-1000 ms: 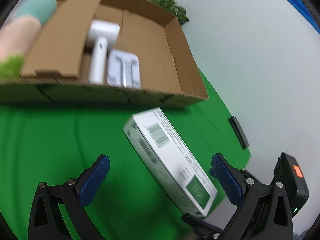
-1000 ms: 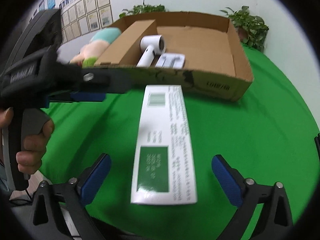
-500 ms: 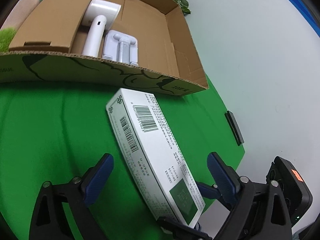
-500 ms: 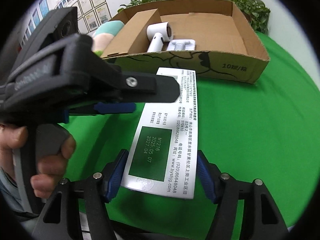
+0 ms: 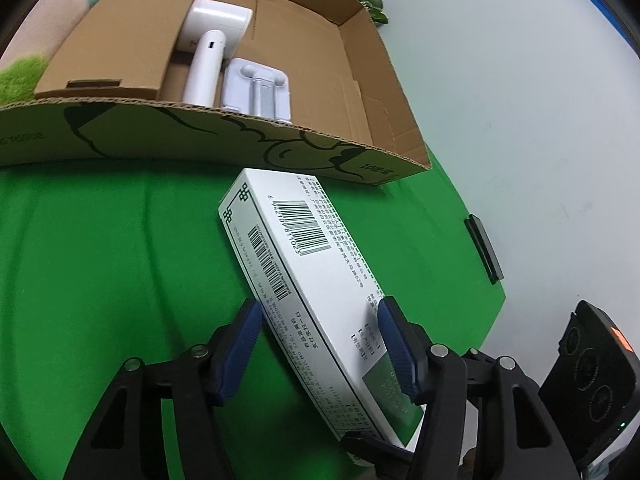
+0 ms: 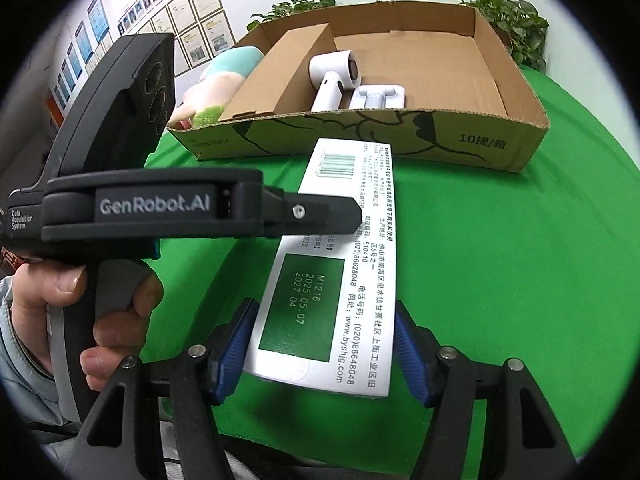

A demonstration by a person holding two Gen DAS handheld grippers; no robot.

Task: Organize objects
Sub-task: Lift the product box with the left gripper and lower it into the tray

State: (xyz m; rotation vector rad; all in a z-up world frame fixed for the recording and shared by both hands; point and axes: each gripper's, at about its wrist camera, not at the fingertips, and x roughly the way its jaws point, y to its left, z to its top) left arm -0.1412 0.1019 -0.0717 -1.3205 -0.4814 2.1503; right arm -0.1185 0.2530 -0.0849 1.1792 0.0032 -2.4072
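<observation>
A long white box with barcodes and a green label point(image 5: 304, 264) lies on the green cloth before a cardboard box point(image 5: 280, 148). It also shows in the right wrist view point(image 6: 344, 264). My left gripper point(image 5: 320, 344) is shut on the box's near part, blue pads against its sides. My right gripper point(image 6: 324, 344) is shut on the box's near end, at the green label. The left gripper's body point(image 6: 160, 208) crosses the right wrist view. Inside the cardboard box point(image 6: 500, 148) lie a white hair dryer point(image 5: 208, 64) and a white plastic tray point(image 5: 256, 88).
A plush toy point(image 6: 216, 80) lies left of the cardboard box. A folded flap point(image 5: 116, 48) covers the box's left part. A dark flat device point(image 5: 484, 248) sits at the cloth's right edge. Potted plants point(image 6: 516, 20) stand behind.
Both grippers have closed from wide open onto the white box's near end. The left gripper has moved in closer along the box.
</observation>
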